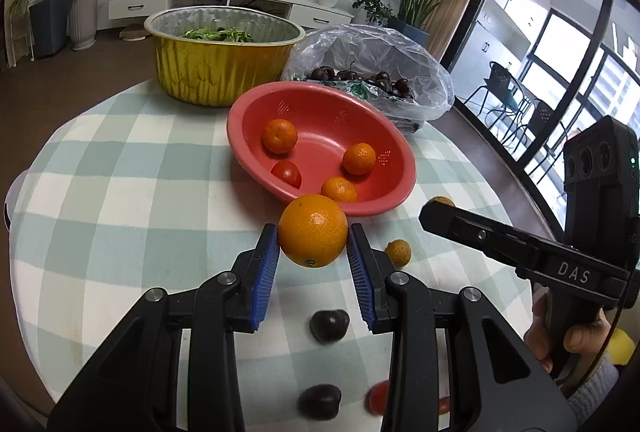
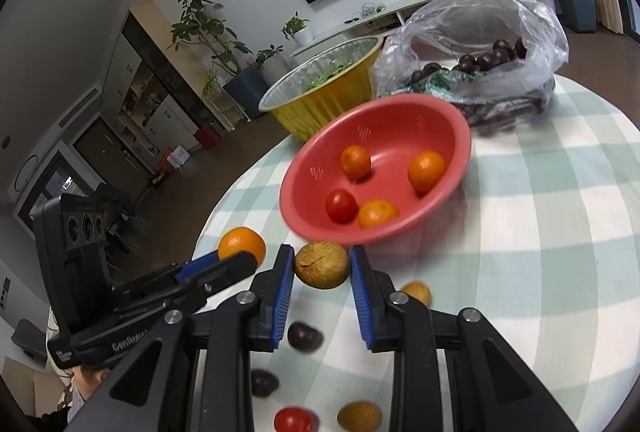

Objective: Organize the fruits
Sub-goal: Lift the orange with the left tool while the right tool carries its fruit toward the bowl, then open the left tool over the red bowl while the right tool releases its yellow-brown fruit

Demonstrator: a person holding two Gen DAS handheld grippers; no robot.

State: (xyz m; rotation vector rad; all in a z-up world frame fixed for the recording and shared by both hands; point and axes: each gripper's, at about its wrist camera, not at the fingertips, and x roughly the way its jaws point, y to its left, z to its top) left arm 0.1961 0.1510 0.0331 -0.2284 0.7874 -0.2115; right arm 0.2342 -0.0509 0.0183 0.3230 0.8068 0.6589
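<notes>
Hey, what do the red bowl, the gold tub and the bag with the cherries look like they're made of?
Red bowl: likely plastic, matte, with small molded perforation patches in its wall.
Gold tub: looks like thin aluminum foil, with a crimped, pleated side, a shiny gold outside and a silver inside.
Bag: thin clear plastic film, crinkled and glossy, with the dark cherries visible through it.

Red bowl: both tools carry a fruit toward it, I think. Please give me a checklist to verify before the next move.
1. Left tool holds the orange: ok.
2. Right tool holds the brownish fruit: ok.
3. Red bowl has free room: ok, only three small oranges and a tomato inside.
4. Bowl upright on table: ok.
5. The tools are apart from each other: ok.
6. Fruit over the rim: not ok, both short.
</notes>
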